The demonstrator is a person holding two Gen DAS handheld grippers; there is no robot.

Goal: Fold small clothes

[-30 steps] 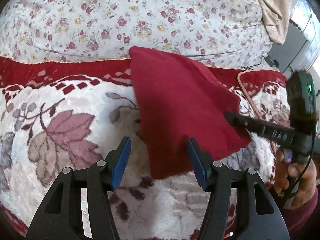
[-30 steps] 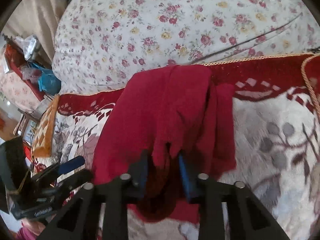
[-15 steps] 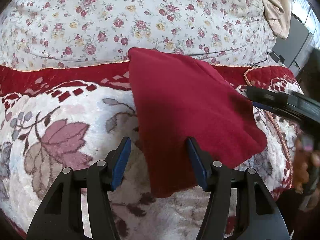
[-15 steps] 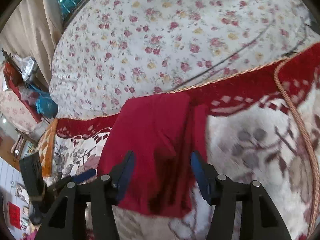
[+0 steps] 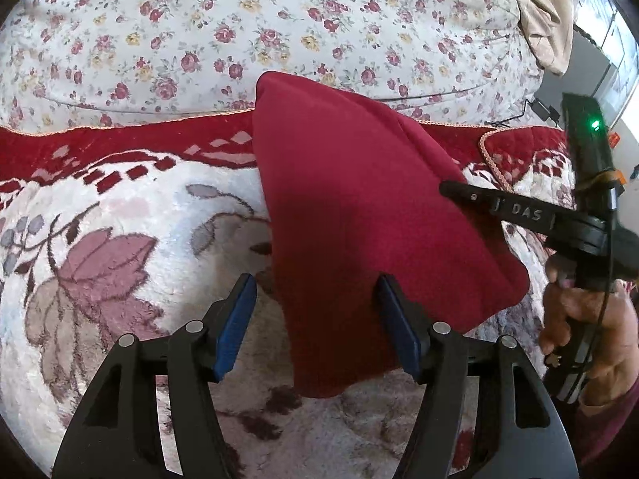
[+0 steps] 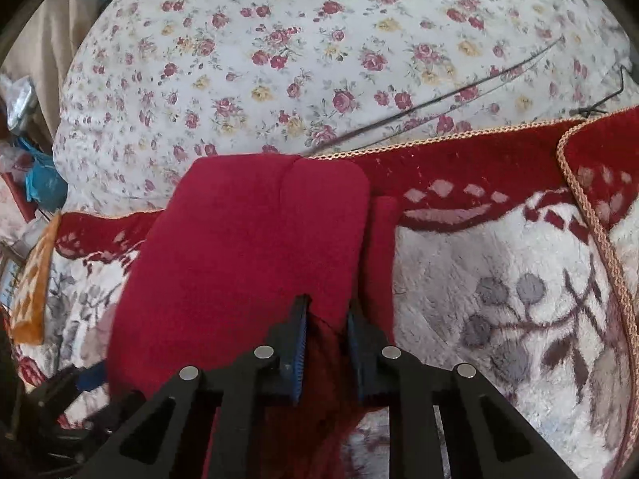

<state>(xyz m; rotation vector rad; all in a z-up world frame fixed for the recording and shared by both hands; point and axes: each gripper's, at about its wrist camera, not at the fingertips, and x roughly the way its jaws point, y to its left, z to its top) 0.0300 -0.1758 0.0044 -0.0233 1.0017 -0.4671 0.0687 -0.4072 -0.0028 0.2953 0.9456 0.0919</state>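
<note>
Left wrist view: bare blanket (image 5: 120, 219) lies from 7 to 10 o'clock; the red cloth (image 5: 359, 207), folded and smooth, runs from centre to 4 o'clock. Left gripper (image 5: 315, 311) has just widened, straddling its edge untouched; right gripper (image 6: 325, 329) just closed, pinching the cloth's near hem

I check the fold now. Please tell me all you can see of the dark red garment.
The dark red garment is soft, fleecy-looking cloth, plain, folded lengthwise into a long band on the patterned blanket, its far end reaching the floral sheet. The right gripper, jaws just closing, pinches its near right edge. The left gripper is open around its near left corner.
</note>
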